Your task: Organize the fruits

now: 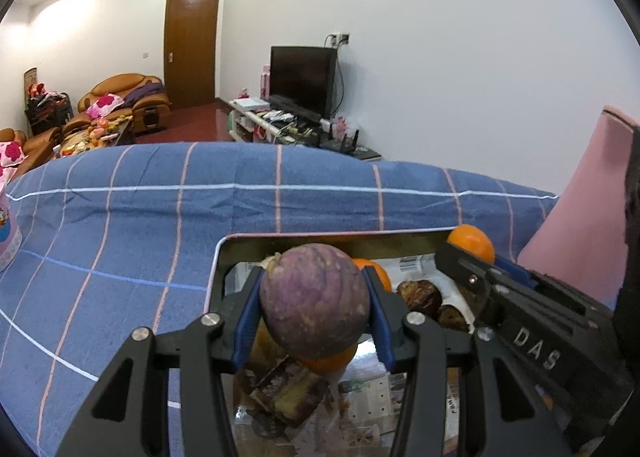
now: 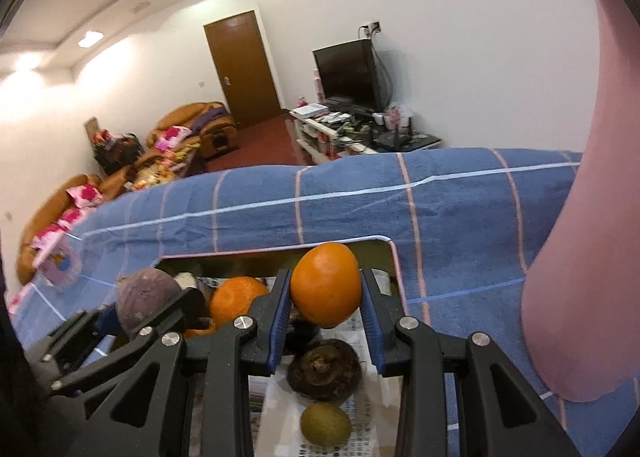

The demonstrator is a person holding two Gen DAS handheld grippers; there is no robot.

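Clamped between my left gripper [image 1: 316, 309] pads at frame centre sits the purple fruit [image 1: 315, 299]; my right gripper [image 2: 325, 297] pinches an orange [image 2: 325, 284]. Both hang above the tray [image 1: 218, 257], directly below the fingers.

— Where were you working?
— I was in a home's living room. I saw brown sofas [image 1: 120, 97] with pink cushions [image 1: 105, 104], a television [image 1: 303, 81] on a low white stand [image 1: 260, 119], and a wooden door [image 1: 191, 49].
— And nearby?
— A blue checked cloth [image 1: 200, 209] covered the bench.
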